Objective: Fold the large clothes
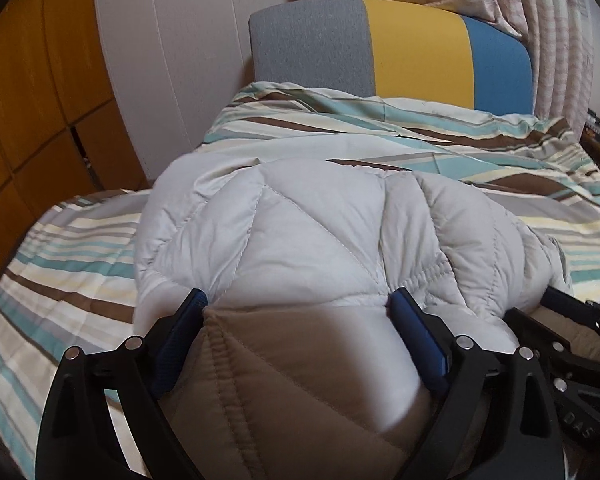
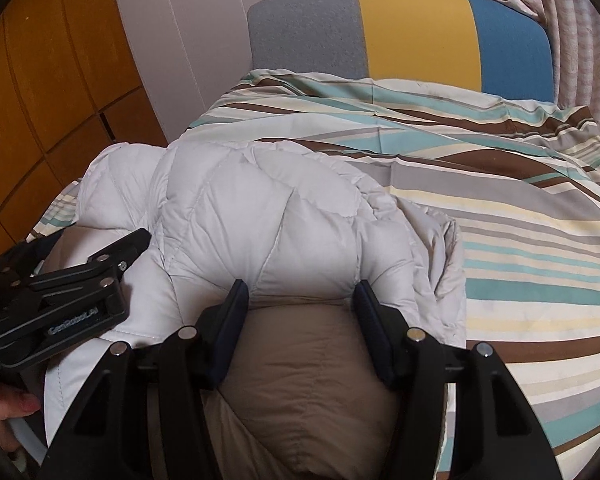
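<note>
A puffy quilted jacket (image 1: pixel 300 232), pale grey with a tan panel (image 1: pixel 280 380), lies bunched on the striped bed. My left gripper (image 1: pixel 300 300) is shut on a thick fold of it, and the padding bulges between the blue pads. In the right wrist view the same jacket (image 2: pixel 260 220) fills my right gripper (image 2: pixel 300 286), whose pads press on a tan and grey fold. The two grippers sit side by side at the jacket's near edge. The right one's fingers (image 1: pixel 540 328) show at the left view's right edge. The left one's fingers (image 2: pixel 112 256) lie left of the right gripper.
A striped duvet (image 2: pixel 500 240) covers the bed. Behind it stands a grey, yellow and blue headboard (image 1: pixel 412 48). An orange wooden wardrobe (image 1: pixel 40 100) and a white wall panel are at the left, curtains (image 1: pixel 560 40) at the back right. A hand (image 2: pixel 4 408) shows at the lower left.
</note>
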